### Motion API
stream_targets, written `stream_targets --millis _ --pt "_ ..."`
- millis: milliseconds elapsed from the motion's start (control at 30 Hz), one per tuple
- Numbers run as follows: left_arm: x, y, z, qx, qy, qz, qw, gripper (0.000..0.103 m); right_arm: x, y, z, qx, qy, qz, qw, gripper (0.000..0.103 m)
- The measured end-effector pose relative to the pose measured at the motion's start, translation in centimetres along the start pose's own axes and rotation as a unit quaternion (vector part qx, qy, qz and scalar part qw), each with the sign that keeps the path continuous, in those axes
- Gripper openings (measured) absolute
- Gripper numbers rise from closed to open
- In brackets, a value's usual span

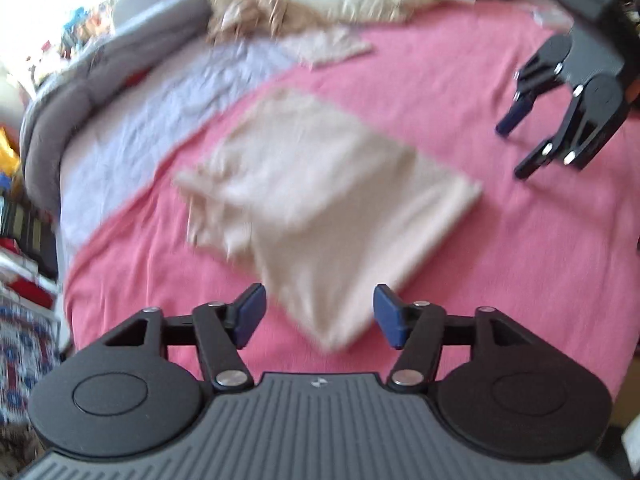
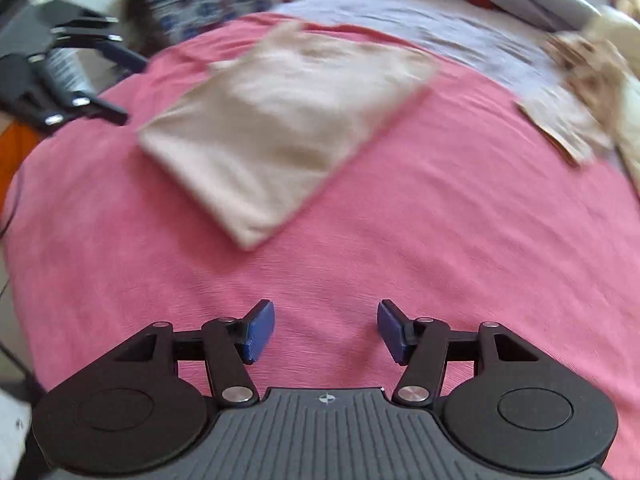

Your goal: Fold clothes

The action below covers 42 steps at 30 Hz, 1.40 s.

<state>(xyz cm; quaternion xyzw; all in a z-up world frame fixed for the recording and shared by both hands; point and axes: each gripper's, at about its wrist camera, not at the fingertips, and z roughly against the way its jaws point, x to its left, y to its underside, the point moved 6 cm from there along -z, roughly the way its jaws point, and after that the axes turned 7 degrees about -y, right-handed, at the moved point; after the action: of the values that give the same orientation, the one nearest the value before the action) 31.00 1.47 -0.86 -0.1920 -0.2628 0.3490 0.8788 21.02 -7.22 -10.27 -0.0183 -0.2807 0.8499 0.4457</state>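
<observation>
Left tool (image 1: 319,316) open, just above folded beige garment (image 1: 320,200)'s corner.

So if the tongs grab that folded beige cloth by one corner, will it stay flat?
Probably not. The folded beige cloth looks soft and thin, so it would likely droop and unfold. It seems light, lying flat on the pink bedcover, and a push would probably bunch it rather than slide it.

Left tongs (image 1: 319,316) open, angled down; right tongs (image 2: 326,332) open, empty
</observation>
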Motion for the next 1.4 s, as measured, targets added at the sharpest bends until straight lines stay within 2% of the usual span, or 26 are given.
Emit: stream_targets --millis 33,100,167,233,300,367,467,500,567,667,767,833,933,1033,1067,1100,1200,1300,1400 --pt "-0.7 -1.0 -0.4 -0.013 0.012 -0.009 0.9998 0.071 -1.0 -0.8 -0.5 -0.008 -0.007 -0.023 1.000 0.058" --pt "-2.4 -3.1 -2.1 -0.036 0.031 -0.037 0.9982 0.071 -2.7 -1.5 -0.7 -0.025 -0.021 -0.076 0.997 0.060" --pt "-4.2 -4.5 -3.8 -0.051 0.037 -0.055 0.9965 0.071 -4.3 -1.3 -0.4 -0.046 -0.034 -0.134 0.989 0.062" --pt "-5.9 -5.5 -5.2 -0.061 0.043 -0.051 0.9959 0.071 -5.8 -1.4 -0.8 -0.063 -0.041 -0.182 0.980 0.063" --pt "-7.3 -5.9 -6.5 -0.064 0.037 -0.036 0.9966 0.071 -7.0 -1.2 -1.2 -0.082 -0.056 -0.230 0.968 0.063" --pt "-8.0 -5.5 -8.2 -0.042 0.021 -0.017 0.9987 0.071 -7.8 -1.5 -1.7 -0.105 -0.084 -0.273 0.953 0.067" --pt "-8.1 -4.3 -9.2 -0.018 0.018 0.044 0.9987 0.072 -8.9 -2.1 -2.4 -0.130 -0.129 -0.323 0.928 0.067" --pt "-7.8 -4.1 -9.2 -0.011 0.021 0.072 0.9972 0.073 -9.0 -2.4 -2.7 -0.133 -0.139 -0.327 0.925 0.067" --pt "-7.3 -3.7 -9.3 0.000 0.024 0.115 0.9931 0.074 -8.5 -3.1 -3.2 -0.126 -0.149 -0.309 0.931 0.067" --pt "-7.3 -3.4 -9.3 -0.003 0.013 0.120 0.9926 0.074 -7.2 -4.5 -4.2 -0.110 -0.168 -0.267 0.943 0.067" --pt "-7.3 -3.0 -9.4 -0.007 0.010 0.138 0.9903 0.074 -6.5 -5.9 -5.3 -0.104 -0.180 -0.241 0.948 0.067" --pt "-7.2 -2.8 -9.5 -0.015 0.011 0.145 0.9893 0.074 -6.7 -7.1 -6.1 -0.115 -0.186 -0.234 0.947 0.067" --pt "-7.1 -2.5 -9.6 -0.026 0.012 0.152 0.9880 0.075 -7.8 -9.1 -7.5 -0.143 -0.196 -0.242 0.940 0.065" --pt "-7.0 -2.3 -9.6 -0.036 0.013 0.157 0.9869 0.075 -9.2 -10.9 -9.0 -0.166 -0.190 -0.258 0.933 0.046" --pt "-7.0 -2.3 -9.6 -0.038 0.013 0.158 0.9865 0.075 -9.8 -11.3 -9.5 -0.172 -0.193 -0.273 0.927 0.039" --pt "-7.0 -2.2 -9.6 -0.040 0.014 0.160 0.9861 0.075 -10.6 -11.7 -10.0 -0.178 -0.200 -0.297 0.916 0.032" --pt "-6.9 -2.1 -9.5 -0.045 0.016 0.164 0.9854 0.075 -12.9 -12.5 -11.4 -0.195 -0.214 -0.359 0.887 0.021" --pt "-7.0 -1.9 -9.4 -0.051 0.016 0.168 0.9842 0.075 -14.1 -13.9 -12.3 -0.197 -0.206 -0.367 0.885 0.013" --pt "-6.9 -1.9 -9.4 -0.057 0.016 0.173 0.9831 0.075 -15.7 -15.6 -13.2 -0.195 -0.202 -0.381 0.881 0.010"
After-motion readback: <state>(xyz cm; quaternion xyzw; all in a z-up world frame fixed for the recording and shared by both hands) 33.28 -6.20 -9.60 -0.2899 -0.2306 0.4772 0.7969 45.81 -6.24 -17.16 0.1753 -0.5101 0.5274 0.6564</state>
